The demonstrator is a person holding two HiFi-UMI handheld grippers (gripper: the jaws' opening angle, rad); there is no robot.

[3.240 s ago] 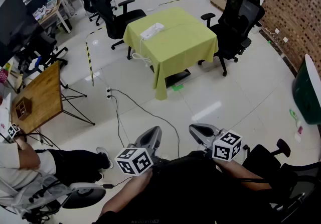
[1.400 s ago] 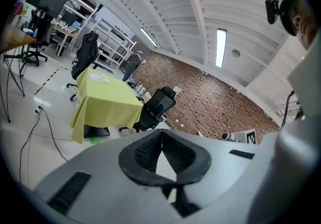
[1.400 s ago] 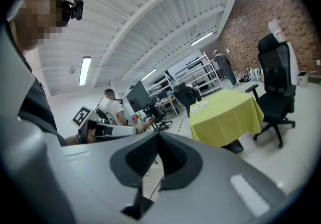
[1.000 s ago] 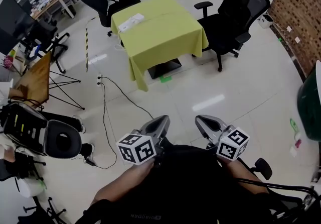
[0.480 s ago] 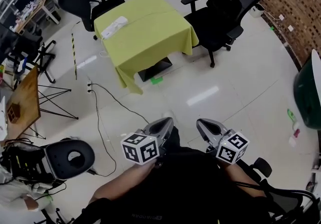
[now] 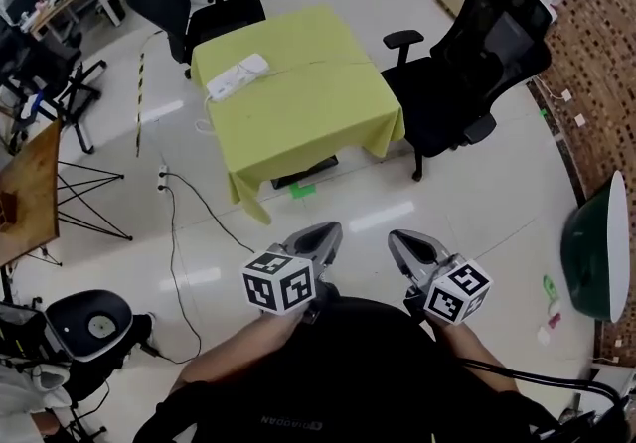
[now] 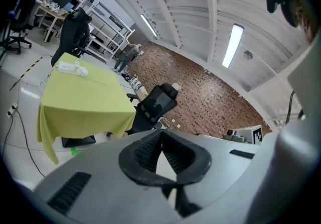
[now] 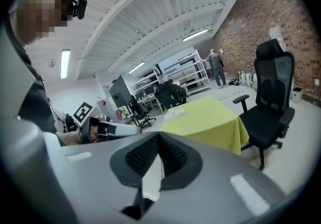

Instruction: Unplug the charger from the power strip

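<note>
A white power strip (image 6: 237, 77) lies near the far left corner of a table draped in a yellow-green cloth (image 6: 308, 103). A white cable (image 6: 204, 119) hangs from it down the table's left side. No charger can be made out at this distance. My left gripper (image 6: 323, 232) and right gripper (image 6: 402, 240) are held side by side over the floor, well short of the table, both shut with nothing in them. In the left gripper view the strip (image 7: 72, 69) sits far ahead of the shut gripper (image 7: 161, 131). The right gripper view shows the table (image 8: 205, 117) beyond its gripper (image 8: 159, 135).
A black office chair (image 6: 477, 73) stands right of the table and another (image 6: 199, 4) behind its left. A black cable (image 6: 189, 195) runs over the white floor from a floor socket (image 6: 164, 176). A wooden table (image 6: 25, 193) and a stool (image 6: 89, 317) are at the left.
Both grippers have been carried across the floor toward the table, which now lies nearer and more centred. Their jaws stay shut. The stool has slid to the lower left.
</note>
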